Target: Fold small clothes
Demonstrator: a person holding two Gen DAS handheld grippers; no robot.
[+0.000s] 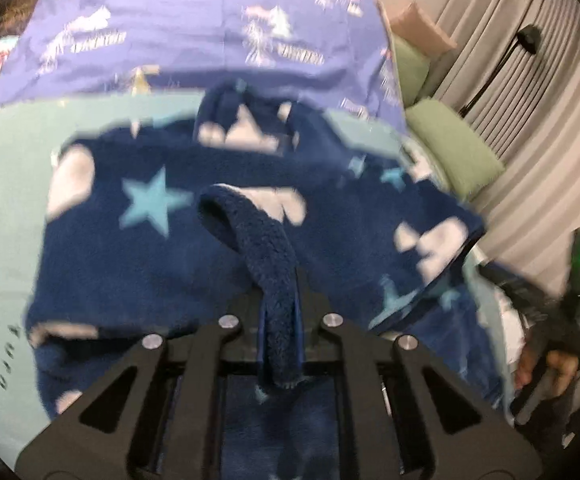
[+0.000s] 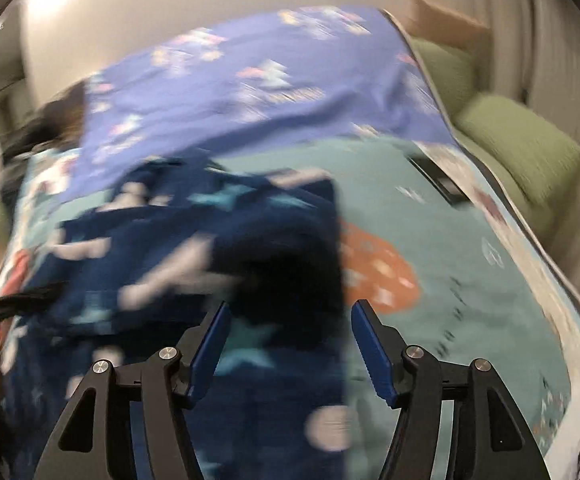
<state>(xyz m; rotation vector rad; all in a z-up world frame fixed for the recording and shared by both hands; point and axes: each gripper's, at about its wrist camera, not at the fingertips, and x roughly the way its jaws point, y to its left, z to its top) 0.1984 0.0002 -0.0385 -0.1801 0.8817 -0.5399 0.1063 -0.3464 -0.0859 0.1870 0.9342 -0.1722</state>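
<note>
A small navy fleece garment with light blue stars and white patches lies spread on a teal printed bedspread. My left gripper is shut on a fuzzy navy fold of the garment, which loops up between the fingers. In the right wrist view the same garment lies blurred on the left and centre. My right gripper is open and empty, its blue pads wide apart over the garment's right edge. The right gripper also shows at the left wrist view's right edge.
A purple printed sheet covers the far part of the bed. Green cushions and a pink cushion lie along the bed's right side by a grey curtain. An orange print marks the teal bedspread.
</note>
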